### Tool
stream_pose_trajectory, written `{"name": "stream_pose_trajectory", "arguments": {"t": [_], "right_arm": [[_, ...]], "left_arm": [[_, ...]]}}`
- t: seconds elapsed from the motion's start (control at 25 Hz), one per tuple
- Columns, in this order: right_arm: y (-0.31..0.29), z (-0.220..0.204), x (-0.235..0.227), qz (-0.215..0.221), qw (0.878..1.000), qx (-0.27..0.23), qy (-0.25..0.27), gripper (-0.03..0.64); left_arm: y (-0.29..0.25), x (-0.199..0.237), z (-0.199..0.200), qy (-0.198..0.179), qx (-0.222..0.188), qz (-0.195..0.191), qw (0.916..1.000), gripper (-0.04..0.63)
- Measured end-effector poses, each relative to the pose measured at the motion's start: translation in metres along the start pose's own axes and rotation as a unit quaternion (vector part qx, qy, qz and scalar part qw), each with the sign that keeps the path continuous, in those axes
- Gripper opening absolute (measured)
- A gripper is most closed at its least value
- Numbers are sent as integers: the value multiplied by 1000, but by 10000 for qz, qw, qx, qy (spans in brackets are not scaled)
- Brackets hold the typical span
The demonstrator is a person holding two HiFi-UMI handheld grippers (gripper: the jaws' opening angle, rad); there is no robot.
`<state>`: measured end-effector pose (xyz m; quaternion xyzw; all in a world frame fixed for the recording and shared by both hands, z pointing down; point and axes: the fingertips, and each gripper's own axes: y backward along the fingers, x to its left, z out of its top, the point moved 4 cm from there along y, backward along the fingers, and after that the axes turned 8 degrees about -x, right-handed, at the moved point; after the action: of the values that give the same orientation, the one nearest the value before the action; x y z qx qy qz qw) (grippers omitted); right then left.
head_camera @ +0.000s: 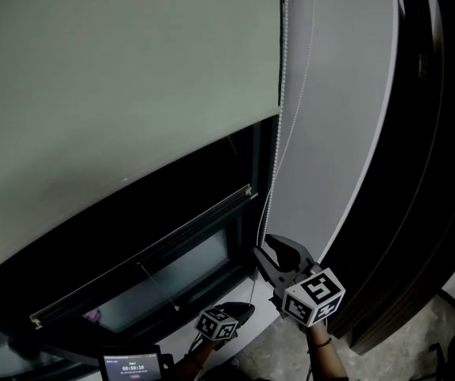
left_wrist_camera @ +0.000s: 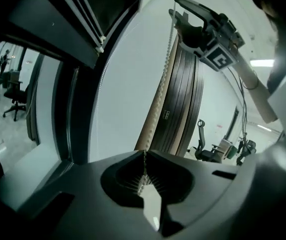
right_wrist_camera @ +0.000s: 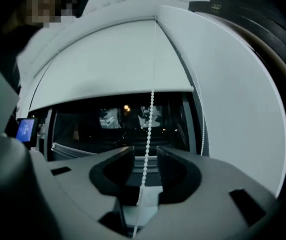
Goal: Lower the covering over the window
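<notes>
A pale roller blind (head_camera: pixel 124 78) covers the upper part of the dark window, its bottom edge slanting across the head view. A white bead chain (head_camera: pixel 279 157) hangs along the blind's right edge. My right gripper (head_camera: pixel 279 254) stands open around the chain; in its own view the chain (right_wrist_camera: pixel 147 134) runs freely between the spread jaws of the right gripper (right_wrist_camera: pixel 145 156). Lower down, my left gripper (head_camera: pixel 247 309) is shut on the chain; in the left gripper view the beads (left_wrist_camera: pixel 155 109) vanish into the closed jaws of the left gripper (left_wrist_camera: pixel 143 159). The right gripper (left_wrist_camera: pixel 195 19) shows above it.
A tilted window sash (head_camera: pixel 148 252) juts out below the blind. A white wall panel (head_camera: pixel 338 117) stands right of the chain, with dark stacked panels (head_camera: pixel 441 173) beyond it. A small lit screen (head_camera: pixel 132 366) sits at the bottom edge. Office chairs (left_wrist_camera: pixel 207 144) show in the room behind.
</notes>
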<state>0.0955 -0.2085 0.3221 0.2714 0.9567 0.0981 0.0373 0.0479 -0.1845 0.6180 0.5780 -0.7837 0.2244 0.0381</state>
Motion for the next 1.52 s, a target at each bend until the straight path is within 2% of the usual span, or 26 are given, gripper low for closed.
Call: {"name": "stream_pose_trajectory", "arguments": {"t": [0.16, 0.2, 0.32, 0.4, 0.44, 0.52, 0.64, 0.8, 0.92, 1.04, 1.2, 1.44, 1.52], "right_arm": [[-11, 12, 0, -183, 9995, -256, 104, 104], [-11, 13, -1, -259, 9991, -349, 29, 24], [-9, 12, -5, -412, 9974, -545, -246, 14], [-6, 12, -10, -577, 9959, -655, -237, 14], [-3, 11, -13, -667, 9951, -713, -187, 14], [2, 9, -18, -790, 9940, -745, -132, 14], [9, -23, -23, -920, 9951, -295, -200, 12], [32, -121, -21, -1138, 9887, 883, -414, 12], [54, -196, -15, -1269, 9765, 1585, -723, 12], [70, -249, -2, -1275, 9636, 2160, -924, 13], [80, -266, 5, -1307, 9574, 2317, -1125, 13], [85, -262, 3, -1242, 9581, 2307, -1160, 14], [86, -263, 4, -1233, 9587, 2270, -1189, 14]], "left_arm": [[2, 6, 1, 18, 18, 111, 9999, 11], [4, 8, 1, 60, -12, 132, 9999, 11], [8, 12, 0, 105, -27, 91, 9999, 11], [13, 13, 3, -87, -17, 97, 9999, 11], [16, 16, 9, -197, -127, 147, 9996, 12], [25, 21, 35, -243, -688, 234, 9971, 17], [41, 19, 103, -273, -1771, 191, 9836, 35], [61, -13, 202, -919, -2707, -285, 9578, 60], [67, -49, 262, -1433, -3171, -648, 9353, 64], [63, -70, 293, -1832, -3332, -770, 9217, 64], [54, -72, 298, -1902, -3342, -756, 9200, 63], [52, -65, 300, -1923, -3388, -394, 9201, 64], [52, -65, 301, -1947, -3360, -384, 9207, 64]]}}
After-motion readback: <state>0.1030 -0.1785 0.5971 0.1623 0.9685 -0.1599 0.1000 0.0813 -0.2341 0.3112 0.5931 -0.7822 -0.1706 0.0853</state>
